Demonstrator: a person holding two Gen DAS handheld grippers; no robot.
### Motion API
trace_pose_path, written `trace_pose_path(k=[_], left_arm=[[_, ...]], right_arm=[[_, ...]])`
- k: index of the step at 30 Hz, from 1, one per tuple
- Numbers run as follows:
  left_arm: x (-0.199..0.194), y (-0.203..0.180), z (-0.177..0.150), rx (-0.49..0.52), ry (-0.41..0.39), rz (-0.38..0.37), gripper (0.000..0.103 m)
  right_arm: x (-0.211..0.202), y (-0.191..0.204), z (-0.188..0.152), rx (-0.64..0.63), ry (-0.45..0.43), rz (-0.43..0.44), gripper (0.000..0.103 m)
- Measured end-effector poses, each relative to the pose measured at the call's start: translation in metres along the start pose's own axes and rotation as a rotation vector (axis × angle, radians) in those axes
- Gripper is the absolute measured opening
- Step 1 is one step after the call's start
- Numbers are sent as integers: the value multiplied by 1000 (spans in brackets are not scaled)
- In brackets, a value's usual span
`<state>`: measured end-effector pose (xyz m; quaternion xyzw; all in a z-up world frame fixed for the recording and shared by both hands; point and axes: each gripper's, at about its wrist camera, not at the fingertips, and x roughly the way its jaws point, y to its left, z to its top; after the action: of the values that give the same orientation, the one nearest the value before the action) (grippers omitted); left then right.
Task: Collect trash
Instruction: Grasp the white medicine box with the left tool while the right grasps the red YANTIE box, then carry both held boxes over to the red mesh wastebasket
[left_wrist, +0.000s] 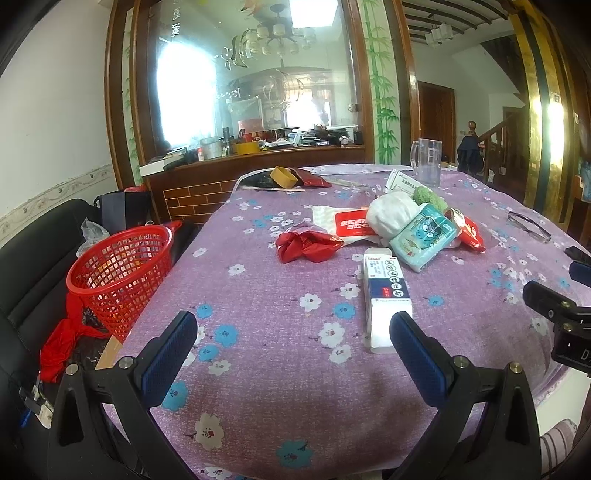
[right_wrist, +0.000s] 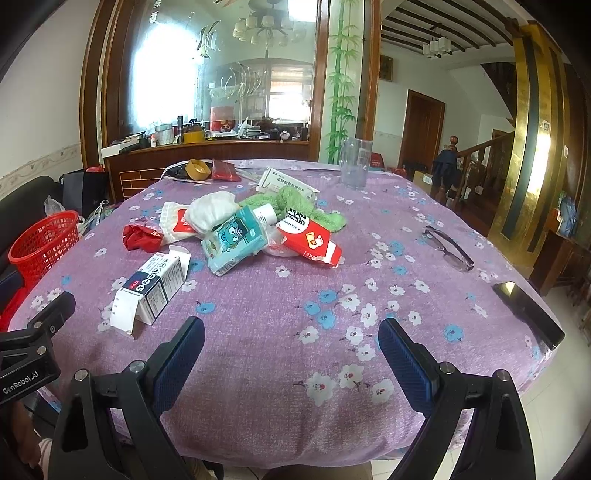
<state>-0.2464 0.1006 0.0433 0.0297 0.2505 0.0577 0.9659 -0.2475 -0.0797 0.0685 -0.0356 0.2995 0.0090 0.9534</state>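
The black housing of the left gripper (right_wrist: 26, 369), at the left edge of the right wrist view, reads "GenRobot.AI". The red-and-white cardboard box (right_wrist: 314, 240) near the tablecloth's middle reads "YANTIE". Other labels are illegible.

Left gripper (left_wrist: 293, 332) and right gripper (right_wrist: 291, 338) (side by side) gape wide, empty.

Around the teal tissue pack (right_wrist: 233, 242): a crumpled red wrapper (right_wrist: 140, 237) left, white medicine box (right_wrist: 151, 291) lying nearer, red box (right_wrist: 312, 240) right; red mesh basket (left_wrist: 120, 275) off-table, left.
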Motion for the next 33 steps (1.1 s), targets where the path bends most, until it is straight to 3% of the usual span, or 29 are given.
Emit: trace_pose_path(k=[5, 11, 13, 17, 19, 22, 25, 28, 33], left_arm=[[10, -7, 17, 36, 58, -63, 103], [41, -20, 43, 29, 213, -249, 103], [51, -30, 46, 53, 248, -269, 103], [66, -48, 49, 104, 279, -261, 103], [75, -54, 51, 129, 294, -242, 97], [91, -56, 52, 137, 340, -235, 81], [106, -54, 50, 126, 389, -248, 61], [119, -50, 49, 118, 432, -256, 35], [125, -44, 51, 111, 441, -274, 33]], right_arm=[[9, -12, 8, 2, 32, 65, 92], [32, -44, 27, 10, 118, 222, 82], [39, -53, 34, 16, 136, 278, 71], [56, -69, 51, -12, 148, 335, 70], [64, -69, 59, -75, 153, 344, 70], [80, -65, 72, -198, 153, 357, 70], [100, -60, 83, -300, 165, 342, 71], [128, -55, 93, -391, 202, 348, 76], [170, -48, 104, -503, 269, 400, 78]])
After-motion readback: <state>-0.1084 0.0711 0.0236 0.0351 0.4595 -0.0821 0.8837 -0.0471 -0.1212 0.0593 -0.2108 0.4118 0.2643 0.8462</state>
